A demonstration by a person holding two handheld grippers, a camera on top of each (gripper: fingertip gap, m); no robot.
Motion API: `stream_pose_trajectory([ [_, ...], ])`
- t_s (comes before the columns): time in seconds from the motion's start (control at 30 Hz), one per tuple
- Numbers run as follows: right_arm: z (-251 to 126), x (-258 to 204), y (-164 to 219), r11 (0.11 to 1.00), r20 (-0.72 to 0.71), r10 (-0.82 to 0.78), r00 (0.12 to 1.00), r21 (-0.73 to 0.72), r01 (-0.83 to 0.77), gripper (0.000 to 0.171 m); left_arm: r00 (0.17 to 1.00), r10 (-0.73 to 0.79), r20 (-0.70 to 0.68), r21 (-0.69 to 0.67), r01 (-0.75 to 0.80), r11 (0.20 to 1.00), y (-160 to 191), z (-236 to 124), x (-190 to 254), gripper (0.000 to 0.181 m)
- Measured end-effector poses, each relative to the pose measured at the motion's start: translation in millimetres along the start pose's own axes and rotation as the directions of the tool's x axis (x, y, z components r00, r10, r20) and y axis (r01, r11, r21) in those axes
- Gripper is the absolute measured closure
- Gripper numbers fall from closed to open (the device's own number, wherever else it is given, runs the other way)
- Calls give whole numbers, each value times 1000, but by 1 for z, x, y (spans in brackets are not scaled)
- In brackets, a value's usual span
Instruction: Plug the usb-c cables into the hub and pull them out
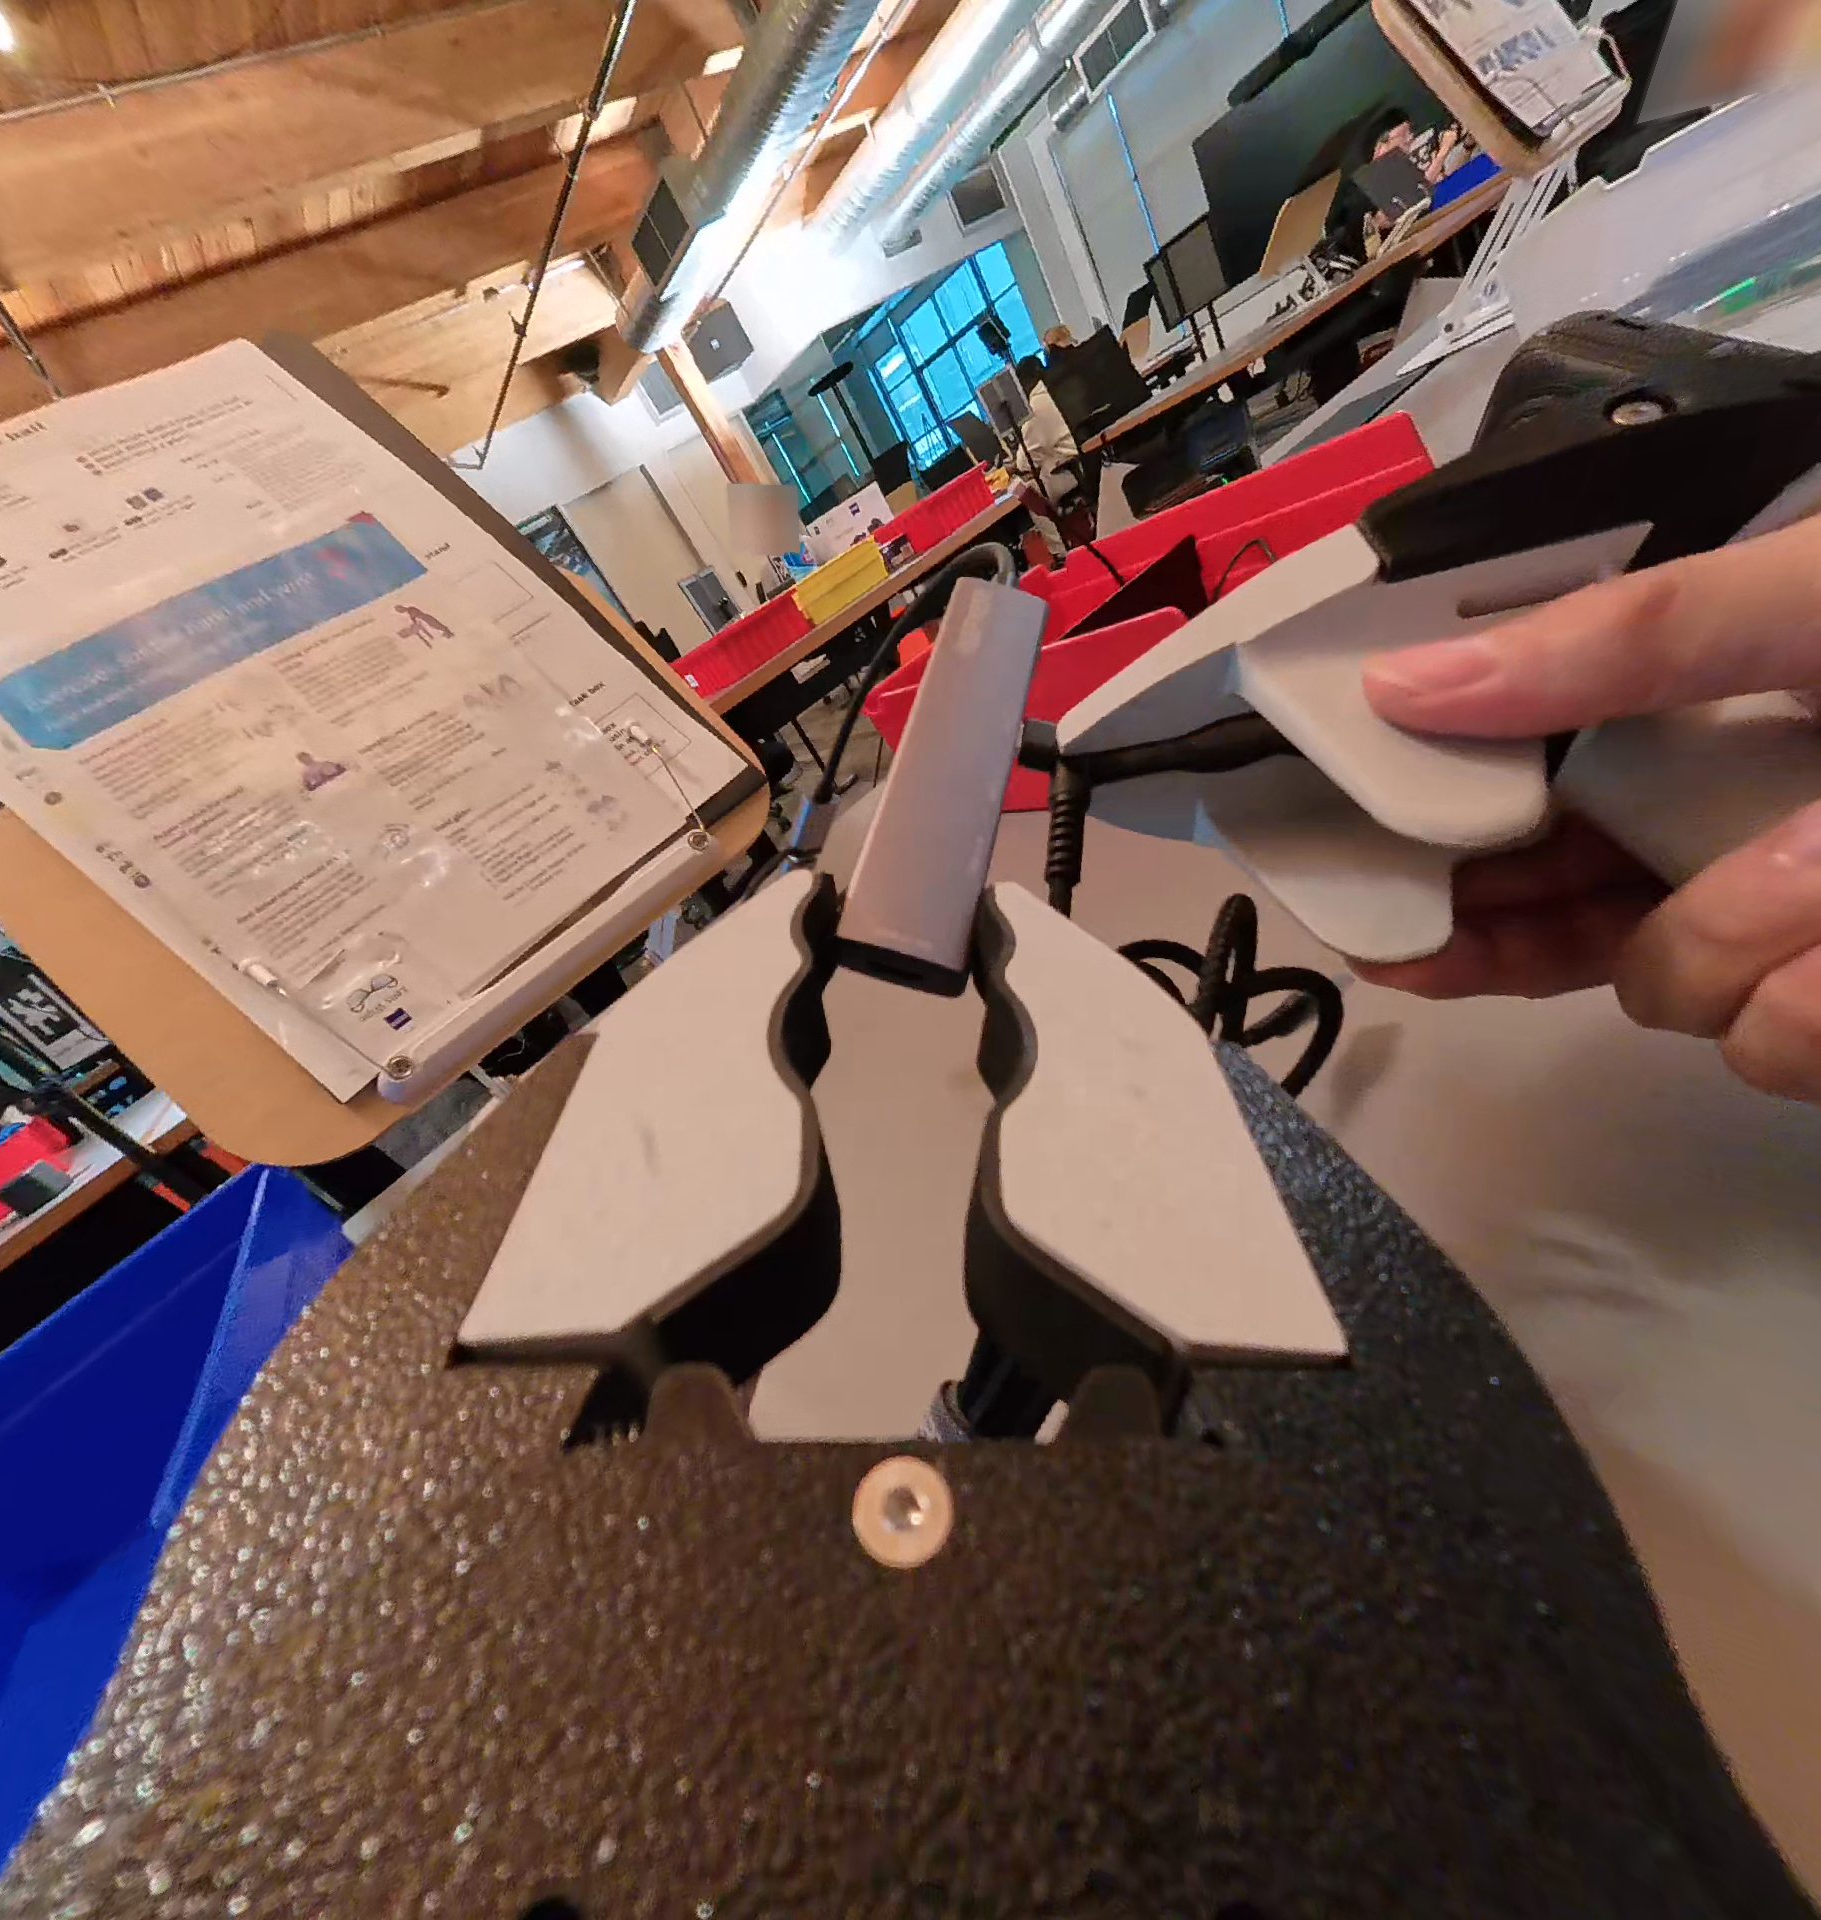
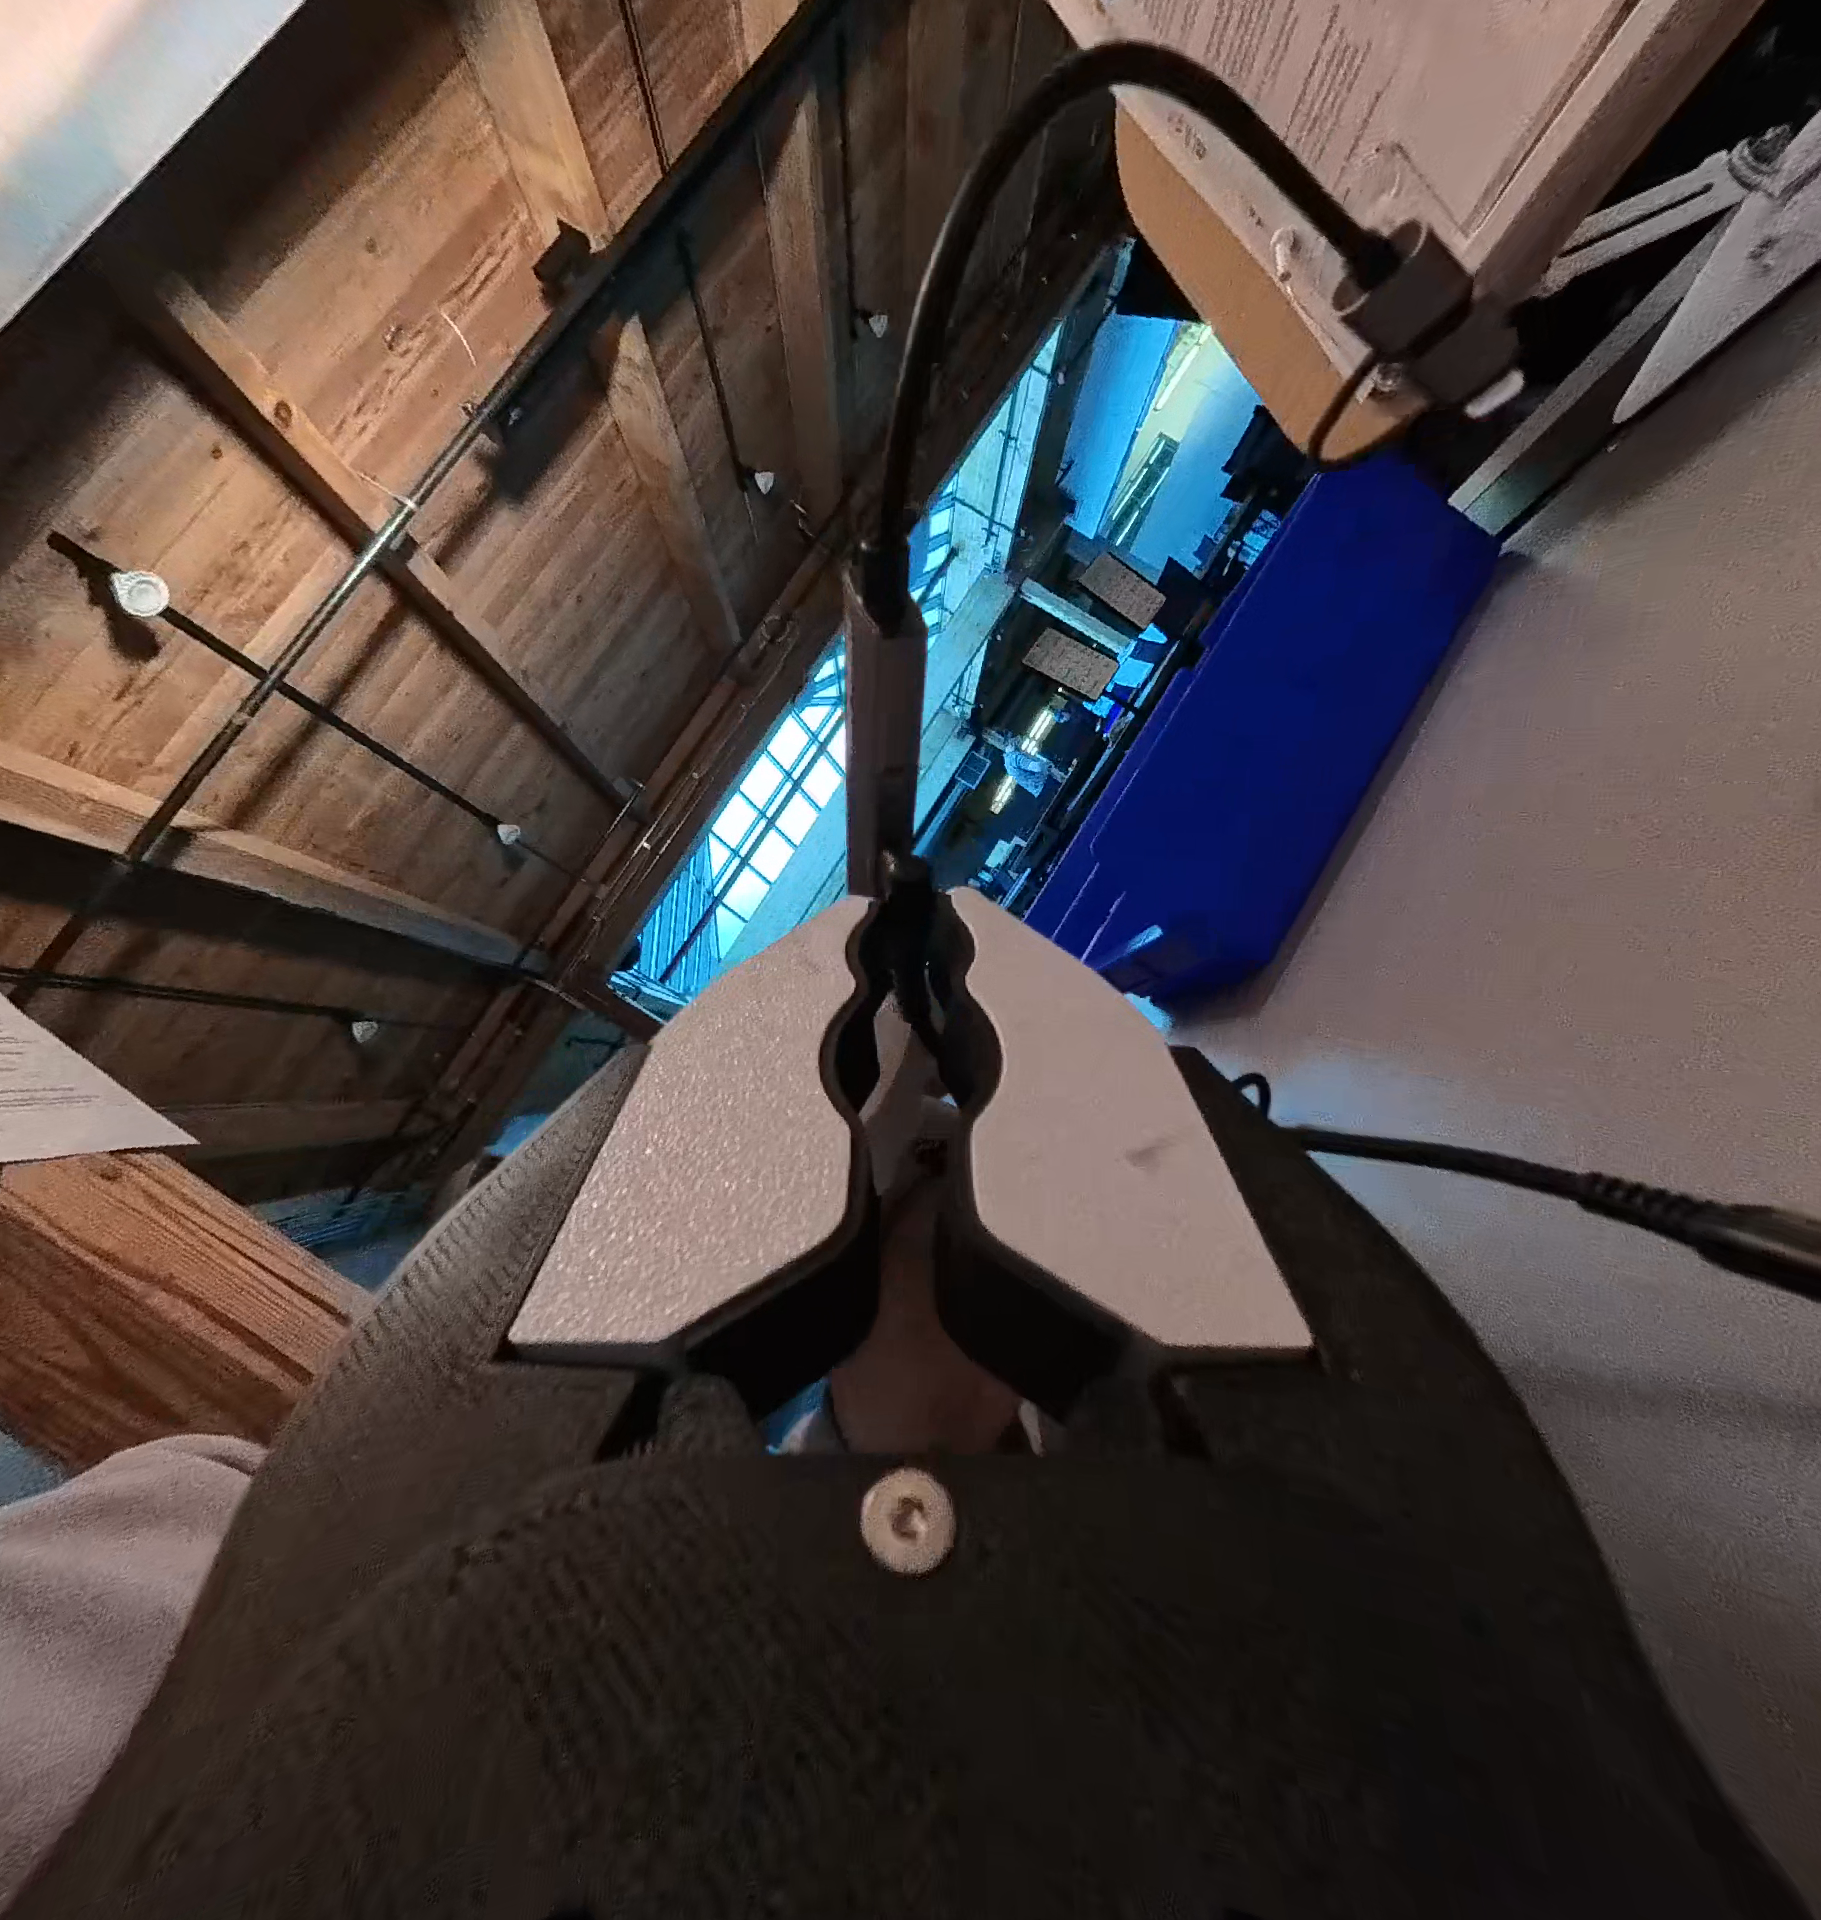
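Left gripper [image 1: 904,940] is clamping the near end of the slim grey metal usb hub [image 1: 942,769], holding it lifted above the pale grey desk [image 1: 1508,1195] and pointing up and away. Left wrist view is showing the right gripper [image 1: 1114,748] coming in from the right edge, a bare hand [image 1: 1664,831] wrapping its white fingers, tips sitting at the hub's right side where a black usb-c cable [image 1: 1067,831] is meeting it; the port itself is hidden. More black cable is lying coiled on the desk just behind.

Right wrist view is showing what the left one is not: right gripper [image 2: 911,945] clenched on the black cable plug [image 2: 911,935], with the hub [image 2: 885,717] standing edge-on just beyond the tips and its own black lead [image 2: 989,208] arcing up to a grey plug [image 2: 1425,301]. Cannot tell if the plug is seated. Blue plastic bin [image 2: 1280,707] is sitting at the desk's far edge; left view is showing it at lower left, plus a laminated instruction sheet [image 1: 293,707] on a board.
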State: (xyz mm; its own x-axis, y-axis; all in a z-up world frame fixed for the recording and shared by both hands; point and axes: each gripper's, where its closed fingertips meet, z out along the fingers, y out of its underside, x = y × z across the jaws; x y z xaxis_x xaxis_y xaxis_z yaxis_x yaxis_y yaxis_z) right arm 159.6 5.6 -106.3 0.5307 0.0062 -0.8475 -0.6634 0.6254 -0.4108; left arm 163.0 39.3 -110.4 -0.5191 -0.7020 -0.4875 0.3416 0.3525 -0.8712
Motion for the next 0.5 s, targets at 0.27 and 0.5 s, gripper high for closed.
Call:
stream_pose_trajectory([
  [0.27,-8,5,3,999,25,41,999,12,-41,162,999,-38,-35,-31,37,999,3,1,6,156],
  [0.5,-16,-1,3,999,39,26,999,47,-28,162,997,-55,-51,-30,54,998,-2,2,11,155],
])
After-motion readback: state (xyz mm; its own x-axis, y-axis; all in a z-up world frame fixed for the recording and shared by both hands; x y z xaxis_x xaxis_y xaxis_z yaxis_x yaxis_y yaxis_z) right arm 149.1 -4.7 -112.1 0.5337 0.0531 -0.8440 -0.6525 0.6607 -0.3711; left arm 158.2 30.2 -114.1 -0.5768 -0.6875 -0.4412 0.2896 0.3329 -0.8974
